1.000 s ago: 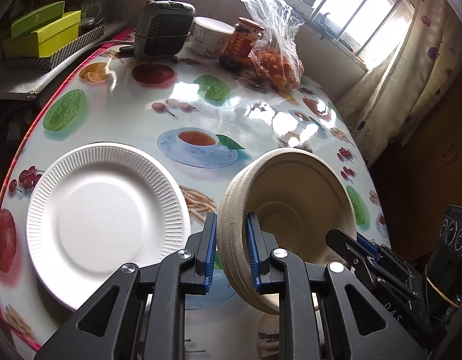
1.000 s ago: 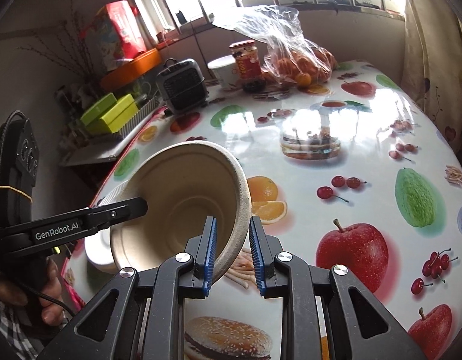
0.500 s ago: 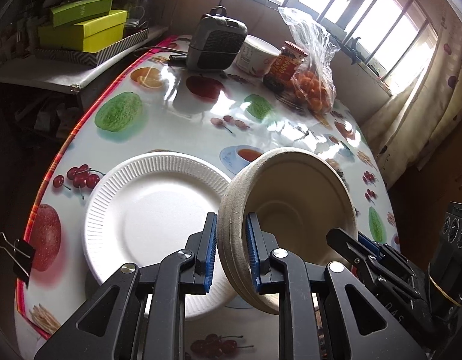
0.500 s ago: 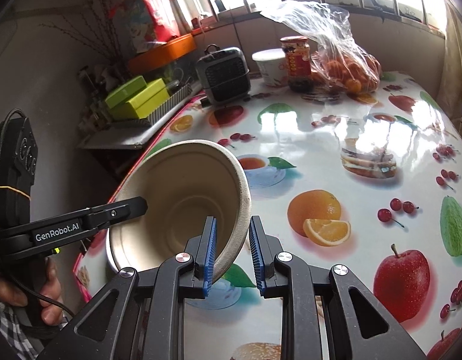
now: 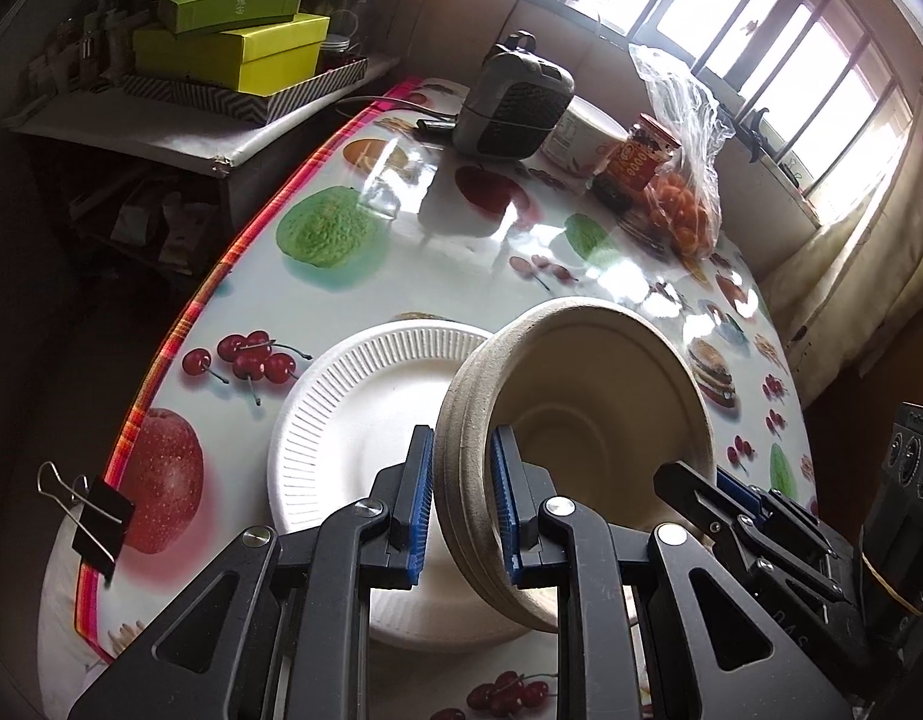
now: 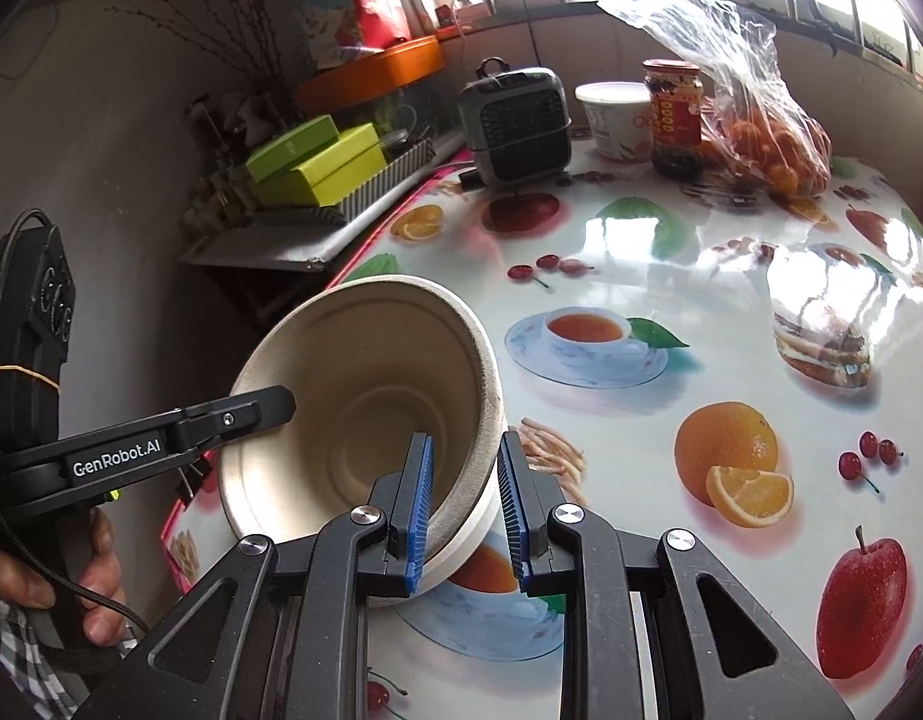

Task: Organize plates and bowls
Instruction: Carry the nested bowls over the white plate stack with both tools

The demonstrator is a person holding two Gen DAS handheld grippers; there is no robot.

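- Gripping the beige bowl (image 5: 587,420) by opposite rim edges, left claw (image 5: 461,504) and right claw (image 6: 464,507) stay nearly closed on it
- bowl tilts above the white plate (image 5: 365,420) just beyond the left claw; plate rests on the table (image 5: 449,276)

A beige bowl (image 5: 605,414) hung over a white ribbed plate (image 5: 365,414) on the fruit-printed tablecloth (image 5: 401,276), near its red-striped edge.

bowl (image 5: 587,420): matt fibre pulp | plate (image 5: 365,420): ribbed white paper | tablecloth (image 5: 449,276): glossy plastic
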